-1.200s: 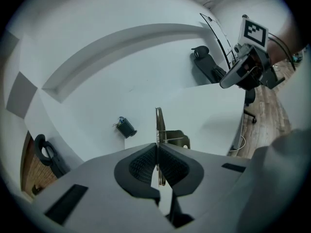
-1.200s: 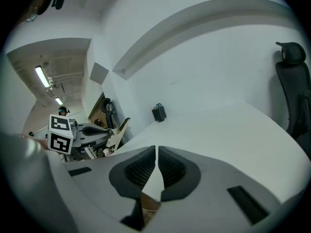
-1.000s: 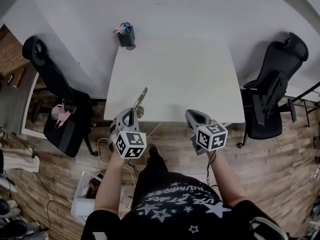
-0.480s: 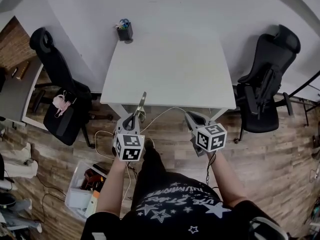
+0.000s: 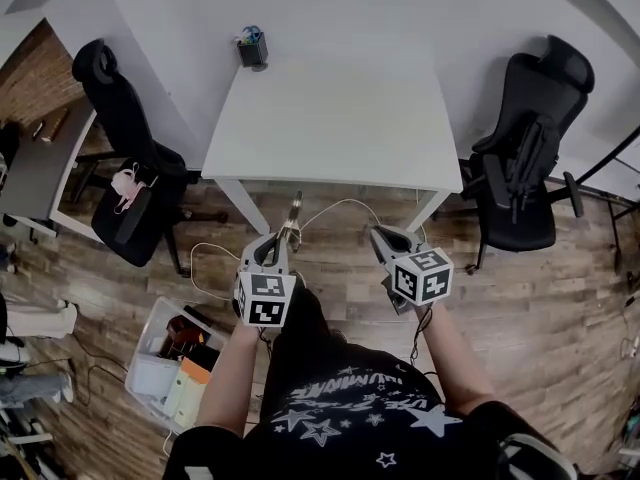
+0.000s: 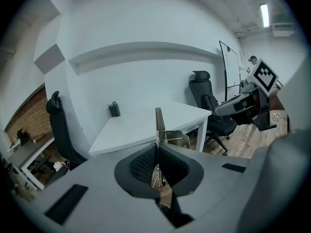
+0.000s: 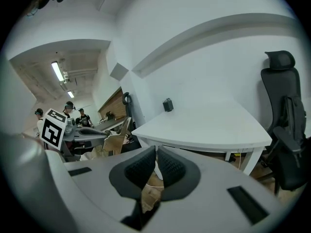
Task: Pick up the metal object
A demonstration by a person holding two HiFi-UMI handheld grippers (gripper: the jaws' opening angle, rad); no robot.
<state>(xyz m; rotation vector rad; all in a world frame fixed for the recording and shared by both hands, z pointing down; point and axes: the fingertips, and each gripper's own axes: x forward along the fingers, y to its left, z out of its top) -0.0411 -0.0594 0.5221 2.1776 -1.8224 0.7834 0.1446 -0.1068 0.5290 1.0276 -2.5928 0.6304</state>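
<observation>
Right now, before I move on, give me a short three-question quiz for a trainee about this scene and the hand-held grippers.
1. Multiple choice: what is the left hand-held gripper holding?
A) a metal object
B) a mug
C) nothing

2. True or false: the metal object is lying on the white table.

3. Fill in the blank: in the head view, the dark holder stands at the table's far ____ corner.

Key: 1 A. 2 False; it is clamped in the jaws, off the table and above the wooden floor. 3 left.
</observation>
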